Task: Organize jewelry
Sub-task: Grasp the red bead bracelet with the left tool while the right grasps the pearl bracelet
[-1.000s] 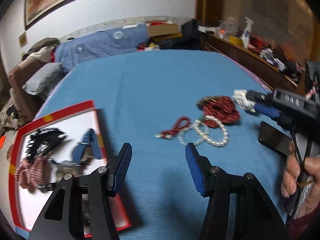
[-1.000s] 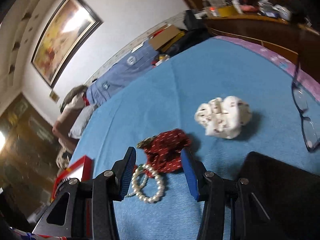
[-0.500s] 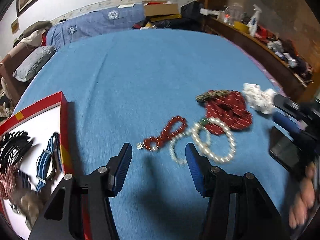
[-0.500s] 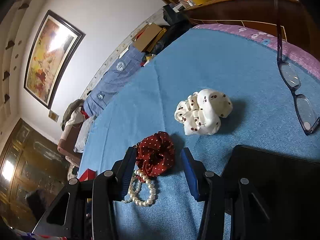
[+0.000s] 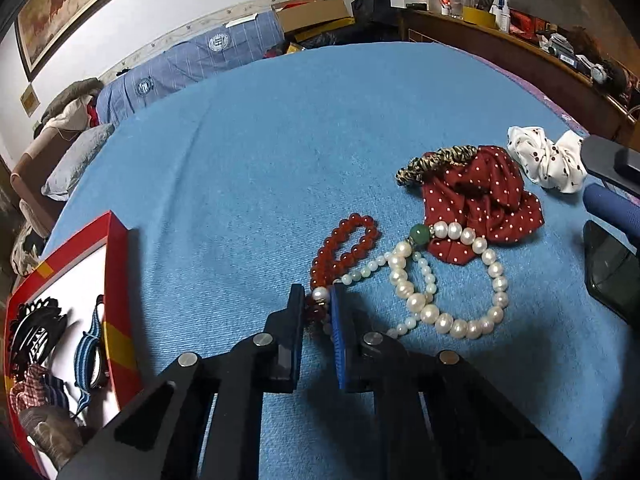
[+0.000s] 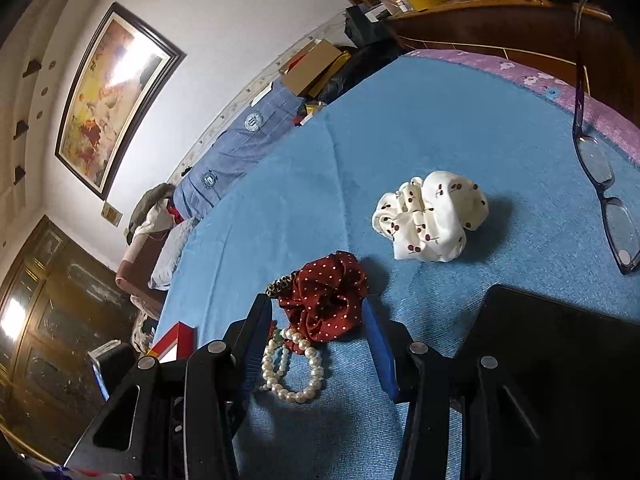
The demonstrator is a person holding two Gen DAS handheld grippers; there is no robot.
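Bed cover [image 5: 248, 168]: blue, carries everything.
Red box [image 5: 118, 280]: left of the beads, already holds pieces.
Right gripper [image 6: 316, 336]: jaws apart, empty, hovering over the red scrunchie [image 6: 326, 300].
Left gripper [image 5: 318, 306]: clamped on the near end of the red bead bracelet [image 5: 344, 248].
Bracelet axis: runs away from the claw, up-right; box lies leftward.

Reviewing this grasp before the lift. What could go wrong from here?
1. The left gripper, jaws just closed, pinches the red bead bracelet at its near end, where a small white bead strand also runs; both may lift together.
2. That strand passes through the large pearl bracelet, which rests on the red polka-dot fabric scrunchie; a pull could drag the pile.
3. The grip catches only a bead or two; it may slip on the way to the red-rimmed white tray.
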